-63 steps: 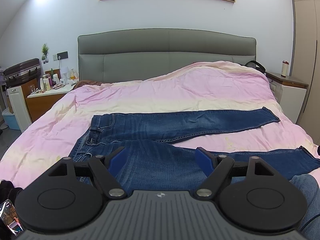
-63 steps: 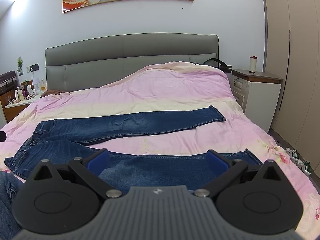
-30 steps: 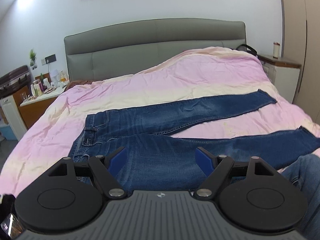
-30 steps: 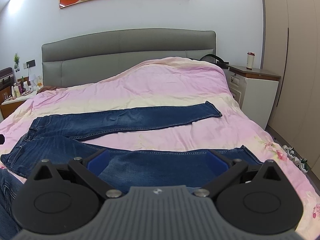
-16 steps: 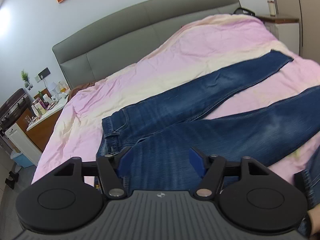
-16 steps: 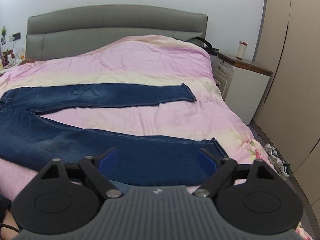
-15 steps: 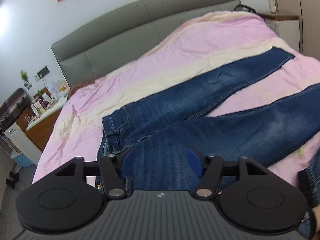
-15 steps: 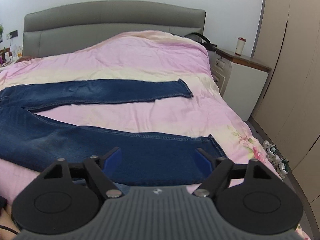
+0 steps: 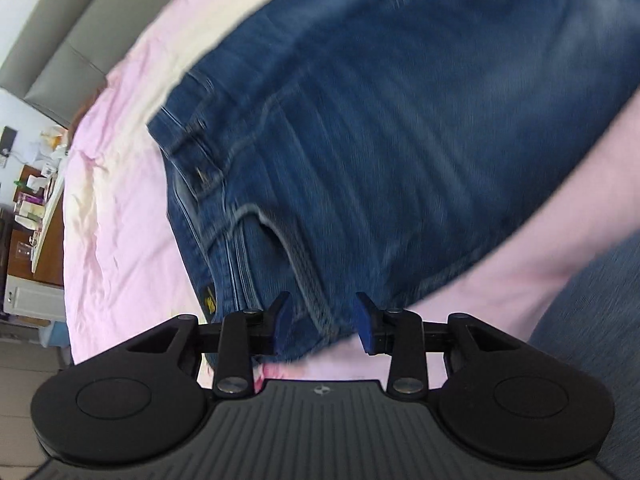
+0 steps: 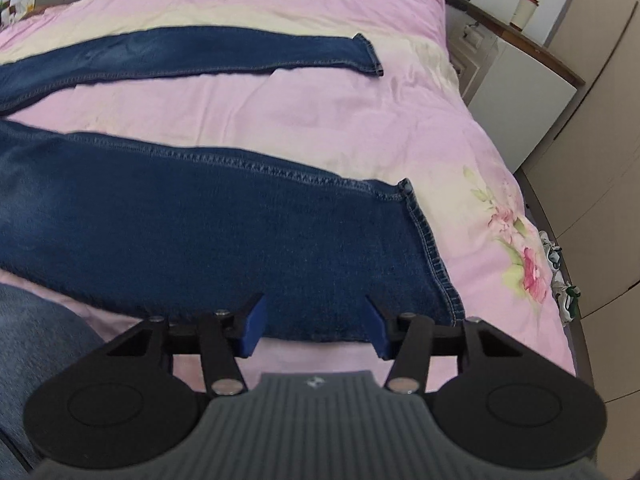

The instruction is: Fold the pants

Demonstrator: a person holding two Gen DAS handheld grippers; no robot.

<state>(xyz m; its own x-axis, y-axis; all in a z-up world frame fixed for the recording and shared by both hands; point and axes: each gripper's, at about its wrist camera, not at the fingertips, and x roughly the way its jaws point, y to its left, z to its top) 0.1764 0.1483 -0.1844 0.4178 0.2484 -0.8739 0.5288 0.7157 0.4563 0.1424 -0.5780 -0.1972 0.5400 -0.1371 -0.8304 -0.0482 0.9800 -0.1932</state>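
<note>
Dark blue jeans (image 9: 400, 140) lie flat on the pink bedcover (image 9: 120, 240), blurred in the left wrist view. My left gripper (image 9: 324, 322) points down at the near corner of the waistband (image 9: 192, 184). Its jaws are closing with denim lying between the blue pads (image 9: 284, 320), which do not press on it. In the right wrist view the near leg (image 10: 200, 232) ends in a stitched hem (image 10: 432, 256). My right gripper (image 10: 316, 326) hovers at that leg's near edge beside the hem. Its jaws are closing, with cloth between them and not gripped. The far leg (image 10: 200, 56) lies stretched out behind.
A grey headboard (image 9: 80, 40) and a cluttered bedside table (image 9: 36, 208) are on the left. On the right are a white nightstand (image 10: 512, 76) with a cup (image 10: 524, 8), wardrobe doors (image 10: 600, 120) and shoes (image 10: 560, 280) on the floor. A person's denim-clad leg (image 10: 32, 340) sits at the bed's near edge.
Both grippers have dropped and tipped down towards the jeans, the left to the waist, the right to the near leg's hem. Both pairs of jaws have narrowed.
</note>
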